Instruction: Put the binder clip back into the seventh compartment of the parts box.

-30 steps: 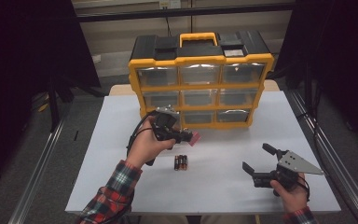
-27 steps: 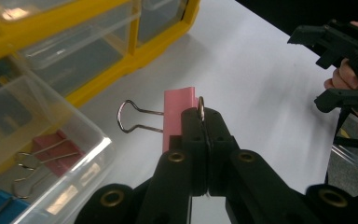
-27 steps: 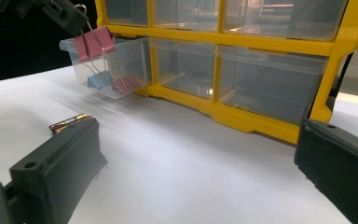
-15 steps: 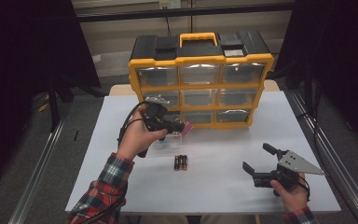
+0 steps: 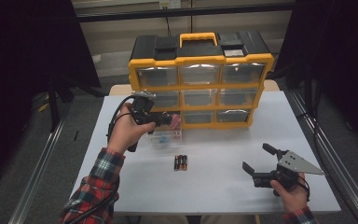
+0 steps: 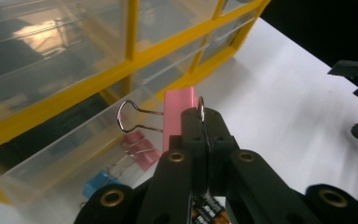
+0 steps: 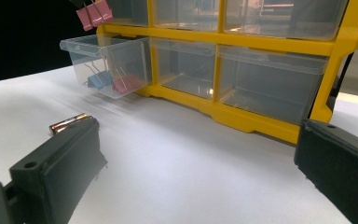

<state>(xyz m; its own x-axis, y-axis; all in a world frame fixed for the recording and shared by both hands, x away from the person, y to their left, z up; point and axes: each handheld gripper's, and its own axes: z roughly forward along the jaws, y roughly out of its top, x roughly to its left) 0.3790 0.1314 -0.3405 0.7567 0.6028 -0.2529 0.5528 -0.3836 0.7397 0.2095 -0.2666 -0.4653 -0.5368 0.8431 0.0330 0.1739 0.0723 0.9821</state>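
Observation:
My left gripper (image 5: pixel 168 120) is shut on the wire handle of a pink binder clip (image 5: pixel 175 121), just above a clear drawer (image 5: pixel 166 139) pulled out of the bottom left of the yellow organizer (image 5: pixel 200 84). In the left gripper view the pink clip (image 6: pixel 179 108) sticks out past the closed jaws, its second wire loop standing free. Below it the drawer (image 6: pixel 51 163) holds another pink clip (image 6: pixel 140 151) and a blue clip (image 6: pixel 98 182). My right gripper (image 5: pixel 256 157) rests open at the front right. In its view the held clip (image 7: pixel 93 11) hangs above the drawer (image 7: pixel 105 63).
Three batteries (image 5: pixel 181 162) lie side by side on the white table (image 5: pixel 214 191), between the drawer and the front edge. The organizer's other clear drawers are pushed in. Dark frame rails run along both table sides.
My left hand has carried the pink clip up and back-left toward the organizer, uncovering the pulled-out drawer. The right gripper has stayed where it was.

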